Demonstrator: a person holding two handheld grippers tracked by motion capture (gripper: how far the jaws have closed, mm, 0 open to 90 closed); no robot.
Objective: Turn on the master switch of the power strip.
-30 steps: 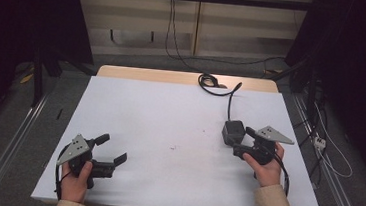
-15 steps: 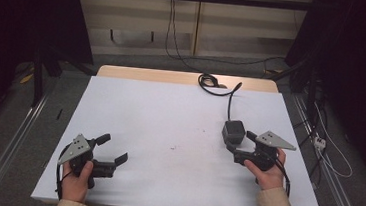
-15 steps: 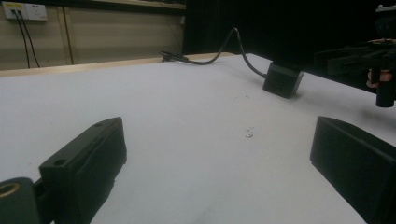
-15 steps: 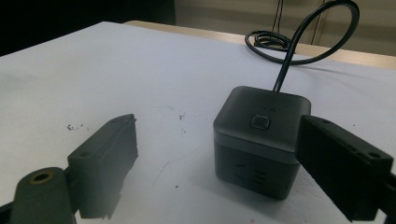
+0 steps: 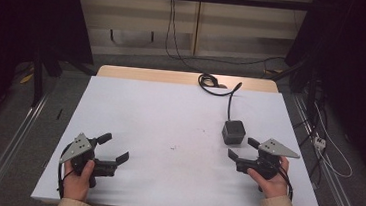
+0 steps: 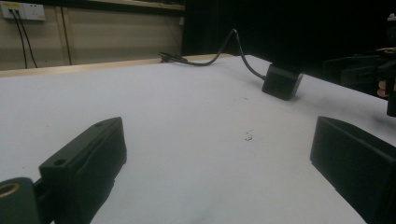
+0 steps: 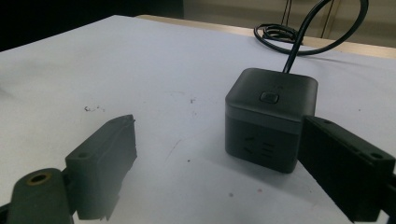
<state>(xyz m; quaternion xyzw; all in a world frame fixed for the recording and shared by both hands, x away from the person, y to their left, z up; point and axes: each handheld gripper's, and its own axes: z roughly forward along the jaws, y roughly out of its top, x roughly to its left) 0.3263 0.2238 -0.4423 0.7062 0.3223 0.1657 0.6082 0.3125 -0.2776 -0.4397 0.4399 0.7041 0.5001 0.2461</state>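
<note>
Both grippers (image 5: 114, 148) (image 5: 241, 149) gape beside cube socket (image 5: 233, 132).

The far jaw of the right gripper (image 7: 219, 168) covers the near right corner of the black cube (image 7: 268, 116) in the right gripper view. Its cable (image 7: 303, 37) runs off the far edge, and the marks on its front face are too blurred to read
</note>
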